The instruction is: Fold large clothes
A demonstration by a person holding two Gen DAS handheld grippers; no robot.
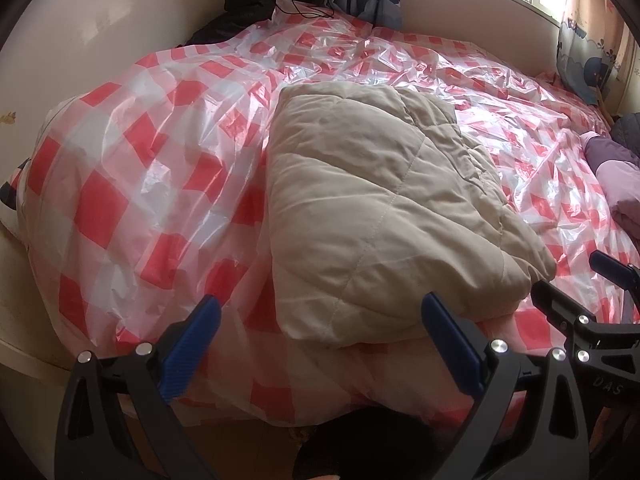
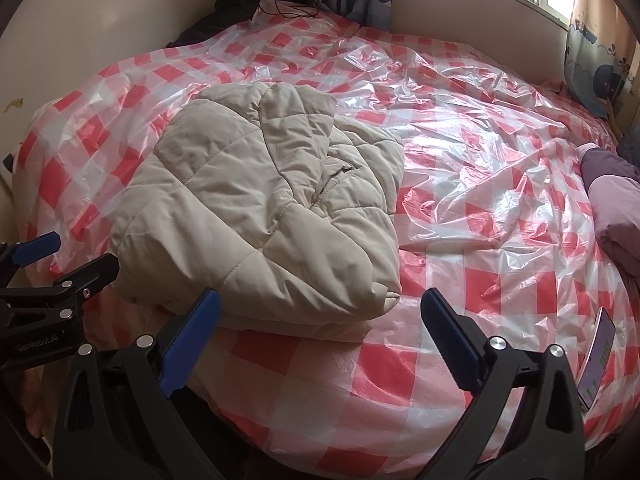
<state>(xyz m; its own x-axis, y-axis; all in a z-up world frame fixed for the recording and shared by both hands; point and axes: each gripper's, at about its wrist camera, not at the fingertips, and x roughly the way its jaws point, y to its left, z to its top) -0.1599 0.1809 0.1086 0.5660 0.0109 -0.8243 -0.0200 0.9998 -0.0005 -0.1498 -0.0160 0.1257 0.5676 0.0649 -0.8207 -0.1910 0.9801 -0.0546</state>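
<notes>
Beige quilted jacket (image 2: 260,204) lies folded in a bundle on the bed's red-checked plastic sheet (image 2: 480,184), near its front edge. Left tongs (image 1: 320,340) and right tongs (image 2: 320,336) hover spread before it, holding nothing.

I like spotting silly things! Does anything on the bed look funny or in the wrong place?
Yes: a phone with a lit screen lies near the edge of the red-and-white checked plastic sheet. The folded beige quilted jacket looks lumpy, not flat.
</notes>
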